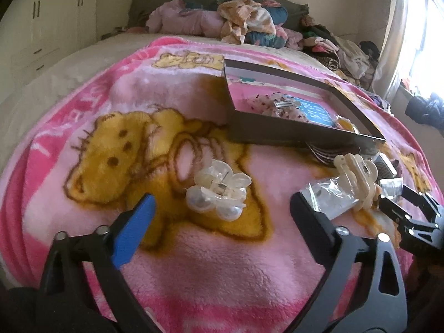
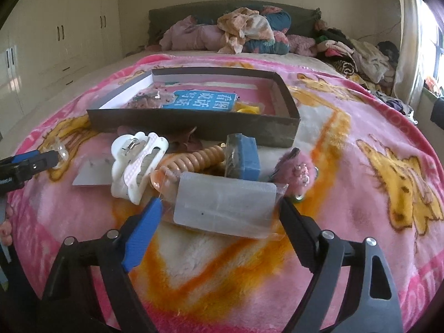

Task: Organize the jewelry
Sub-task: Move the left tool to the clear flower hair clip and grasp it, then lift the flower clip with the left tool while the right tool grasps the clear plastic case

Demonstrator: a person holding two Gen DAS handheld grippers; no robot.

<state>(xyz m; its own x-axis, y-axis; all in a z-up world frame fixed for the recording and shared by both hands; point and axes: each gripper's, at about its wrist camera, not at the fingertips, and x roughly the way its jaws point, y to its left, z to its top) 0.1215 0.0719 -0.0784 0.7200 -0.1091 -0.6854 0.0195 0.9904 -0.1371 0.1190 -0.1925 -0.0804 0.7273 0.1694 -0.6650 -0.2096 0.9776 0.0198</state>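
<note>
A clear flower-shaped hair claw with pearls [image 1: 217, 193] lies on the pink blanket, just ahead of and between the fingers of my open, empty left gripper [image 1: 222, 208]. My right gripper [image 2: 219, 209] is open and empty, its fingers on either side of a clear plastic pouch [image 2: 224, 204]. Behind the pouch lie a white hair claw [image 2: 137, 162], a peach ridged clip [image 2: 194, 161], a blue block [image 2: 244, 156] and a pink fuzzy piece [image 2: 294, 173]. A dark shallow box [image 2: 194, 123] holds a blue card [image 2: 204, 101] and small items. The box also shows in the left wrist view [image 1: 277, 131].
The pink bear blanket [image 1: 194, 263] covers the bed. Piled clothes [image 2: 244, 32] lie at the headboard and along the right side. A wardrobe [image 2: 55, 44] stands left, a window [image 1: 427, 41] right. A cream claw clip [image 1: 358, 177] and my right gripper [image 1: 416, 208] appear in the left wrist view.
</note>
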